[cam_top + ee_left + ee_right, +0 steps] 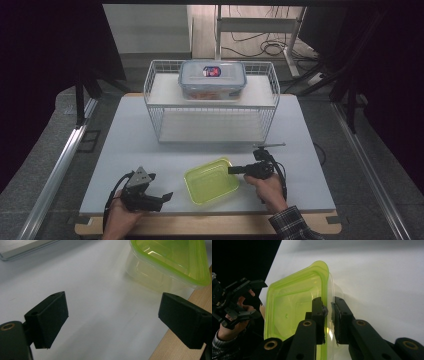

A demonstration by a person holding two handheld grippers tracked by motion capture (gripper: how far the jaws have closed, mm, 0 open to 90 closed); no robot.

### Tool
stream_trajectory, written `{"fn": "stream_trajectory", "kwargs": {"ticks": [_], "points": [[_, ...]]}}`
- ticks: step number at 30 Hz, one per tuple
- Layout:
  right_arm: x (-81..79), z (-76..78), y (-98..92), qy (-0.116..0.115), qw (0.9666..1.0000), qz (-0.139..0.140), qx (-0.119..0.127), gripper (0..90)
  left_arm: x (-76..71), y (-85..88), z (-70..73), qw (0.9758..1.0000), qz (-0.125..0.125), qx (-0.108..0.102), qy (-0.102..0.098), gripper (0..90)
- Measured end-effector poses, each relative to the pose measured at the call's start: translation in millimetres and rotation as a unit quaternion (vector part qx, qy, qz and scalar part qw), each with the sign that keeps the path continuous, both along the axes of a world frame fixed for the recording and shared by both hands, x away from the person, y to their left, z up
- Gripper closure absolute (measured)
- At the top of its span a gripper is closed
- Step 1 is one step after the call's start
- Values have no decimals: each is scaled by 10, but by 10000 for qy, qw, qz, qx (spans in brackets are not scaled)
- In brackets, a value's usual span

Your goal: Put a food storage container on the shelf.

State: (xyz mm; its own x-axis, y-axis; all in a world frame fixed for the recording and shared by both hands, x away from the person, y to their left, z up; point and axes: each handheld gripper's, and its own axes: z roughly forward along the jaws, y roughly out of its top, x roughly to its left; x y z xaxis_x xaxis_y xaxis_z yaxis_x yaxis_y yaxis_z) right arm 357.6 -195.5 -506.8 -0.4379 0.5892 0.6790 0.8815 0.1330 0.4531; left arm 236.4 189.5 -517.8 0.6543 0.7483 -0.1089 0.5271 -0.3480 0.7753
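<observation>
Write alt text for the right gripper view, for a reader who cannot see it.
The right gripper has its two black jaws closed on the rim of a green plastic container resting on a white table. Beyond the container, a hand holds the left gripper, its jaws open.

Lime-green container (211, 180), white table (125, 150), black claws.

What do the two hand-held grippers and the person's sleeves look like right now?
Both are black with two blocky jaws. The left hand-held gripper carries a grey three-cornered plate; black cables trail from each, the right hand-held gripper included. A dark plaid sleeve covers the right forearm.
</observation>
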Motion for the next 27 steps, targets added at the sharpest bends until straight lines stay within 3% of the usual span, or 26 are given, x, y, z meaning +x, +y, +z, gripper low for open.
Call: {"fn": "stream_trajectory", "kwargs": {"ticks": [12, 27], "points": [[3, 128, -79, -230, 9995, -95, 203, 803, -1, 78, -5, 9999, 90, -113, 8, 86], [13, 372, -149, -421, 9981, -177, 404, 803, -4, 89, -16, 9998, -40, -198, 9, 49]]}}
